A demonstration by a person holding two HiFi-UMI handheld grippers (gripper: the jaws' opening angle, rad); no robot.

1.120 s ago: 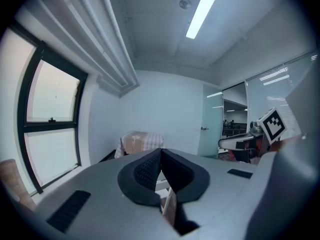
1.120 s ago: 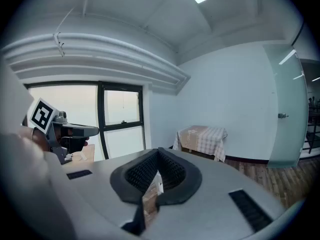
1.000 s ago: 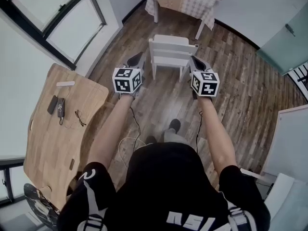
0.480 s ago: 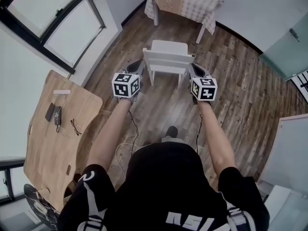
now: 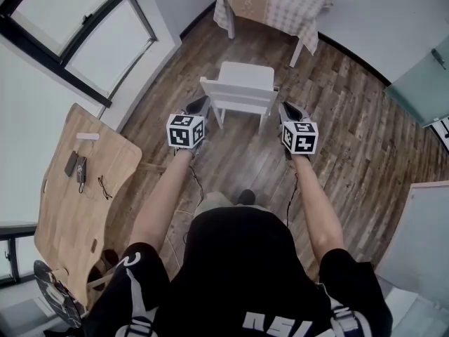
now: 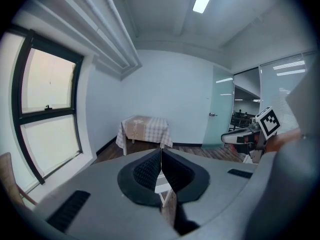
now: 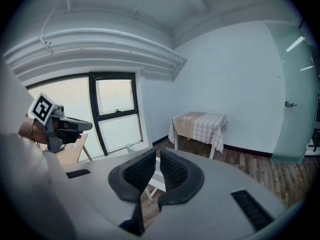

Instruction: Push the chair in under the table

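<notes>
A white chair (image 5: 242,90) stands on the wood floor with its backrest toward me. Beyond it is the table (image 5: 273,2) under a checked cloth. My left gripper (image 5: 198,107) is shut and empty, just left of the backrest's left end. My right gripper (image 5: 286,111) sits just right of the backrest's other end, shut but for a thin slit, with nothing in it. Whether either one touches the chair I cannot tell. In the left gripper view the pads (image 6: 150,171) meet in a line, with the chair (image 6: 162,186) below them. The right gripper view shows the chair (image 7: 156,176) behind its jaws.
A wooden desk (image 5: 84,188) with small devices and glasses stands at my left, under a dark-framed window (image 5: 70,27). A frosted glass door (image 5: 421,69) is at the right. A cable (image 5: 184,206) lies on the floor near my feet.
Both grippers have moved forward and lower, from behind the chair to either end of its backrest. The person has stepped forward toward the chair.
</notes>
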